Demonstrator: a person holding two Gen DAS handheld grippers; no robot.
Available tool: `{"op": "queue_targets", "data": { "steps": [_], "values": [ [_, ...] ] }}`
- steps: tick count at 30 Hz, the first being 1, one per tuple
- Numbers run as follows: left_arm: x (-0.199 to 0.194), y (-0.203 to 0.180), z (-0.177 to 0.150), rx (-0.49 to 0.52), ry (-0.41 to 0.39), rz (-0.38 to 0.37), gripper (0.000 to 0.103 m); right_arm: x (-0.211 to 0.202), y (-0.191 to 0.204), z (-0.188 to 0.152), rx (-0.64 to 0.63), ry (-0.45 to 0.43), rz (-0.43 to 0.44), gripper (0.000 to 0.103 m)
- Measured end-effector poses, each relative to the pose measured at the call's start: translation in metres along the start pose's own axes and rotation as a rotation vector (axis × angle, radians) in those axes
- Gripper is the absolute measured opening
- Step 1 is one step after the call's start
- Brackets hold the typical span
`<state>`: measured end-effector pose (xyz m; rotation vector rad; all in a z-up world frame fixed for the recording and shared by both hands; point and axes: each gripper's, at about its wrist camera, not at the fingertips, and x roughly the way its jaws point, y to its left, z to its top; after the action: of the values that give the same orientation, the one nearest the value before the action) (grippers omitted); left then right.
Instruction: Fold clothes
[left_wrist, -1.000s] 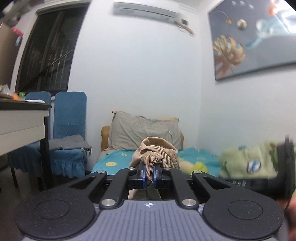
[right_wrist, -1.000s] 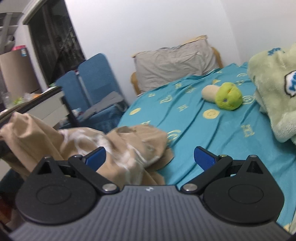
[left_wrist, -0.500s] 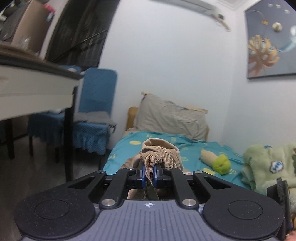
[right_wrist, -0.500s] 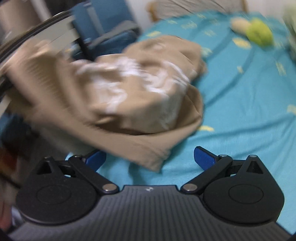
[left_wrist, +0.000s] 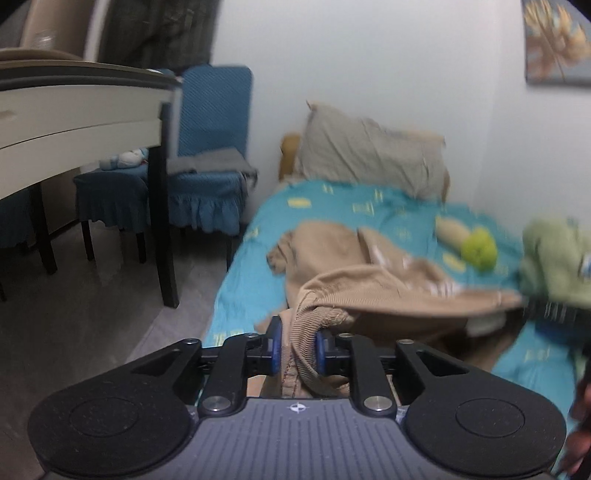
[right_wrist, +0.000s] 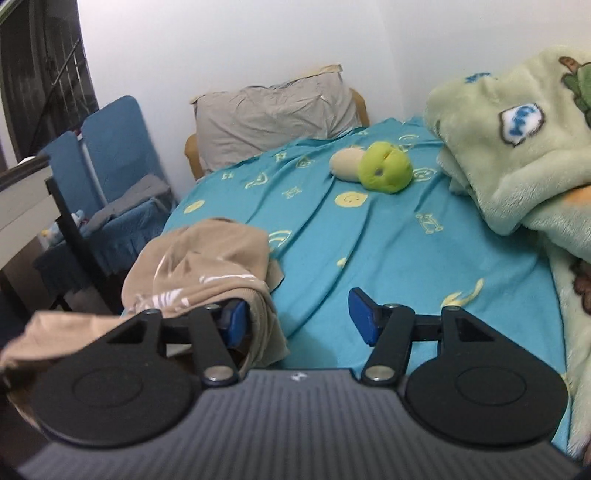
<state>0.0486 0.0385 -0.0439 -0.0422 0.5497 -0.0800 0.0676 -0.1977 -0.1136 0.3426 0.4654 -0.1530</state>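
A tan sweatshirt (left_wrist: 351, 280) with a white print lies crumpled on the near left part of the teal bed (left_wrist: 332, 206). My left gripper (left_wrist: 297, 350) has the ribbed hem bunched between its blue pads, which still press on it as the jaws are opening. In the right wrist view the sweatshirt (right_wrist: 207, 258) drapes over the left finger. My right gripper (right_wrist: 299, 319) is open and its jaws are closing. A fold of the sweatshirt's edge sits just inside the left pad (right_wrist: 236, 321), and the right pad (right_wrist: 364, 317) is clear of cloth.
A grey pillow (right_wrist: 273, 110) lies at the head of the bed. A green and cream plush toy (right_wrist: 384, 170) sits mid-bed, and a pale green fleece blanket (right_wrist: 517, 140) is piled on the right. Blue-covered chairs (left_wrist: 207, 155) and a white desk (left_wrist: 74, 122) stand to the left.
The left gripper sank toward the bed, and the sweatshirt, earlier lifted, now lies spread on the sheet. Its pads have parted slightly. The right jaws narrowed from wide open, with the sweatshirt's edge now inside.
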Motion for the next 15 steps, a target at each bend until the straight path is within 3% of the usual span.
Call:
{"op": "queue_targets", "data": {
  "steps": [3,5,11,15],
  "values": [
    [0.005,-0.007,-0.006,0.056,0.046,0.017,0.03,0.005,-0.004,0.002,0.014,0.016,0.005,0.06],
    [0.006,-0.011,-0.007,0.096,0.052,0.047,0.049,0.008,-0.005,0.004,0.015,0.018,0.009,0.06],
    [0.002,-0.036,-0.01,0.271,0.046,0.064,0.076,0.003,0.006,0.006,-0.022,0.0,0.023,0.06],
    [-0.006,-0.051,-0.014,0.379,0.031,-0.024,0.079,0.004,0.005,0.007,-0.019,0.012,0.021,0.06]
  ]
}}
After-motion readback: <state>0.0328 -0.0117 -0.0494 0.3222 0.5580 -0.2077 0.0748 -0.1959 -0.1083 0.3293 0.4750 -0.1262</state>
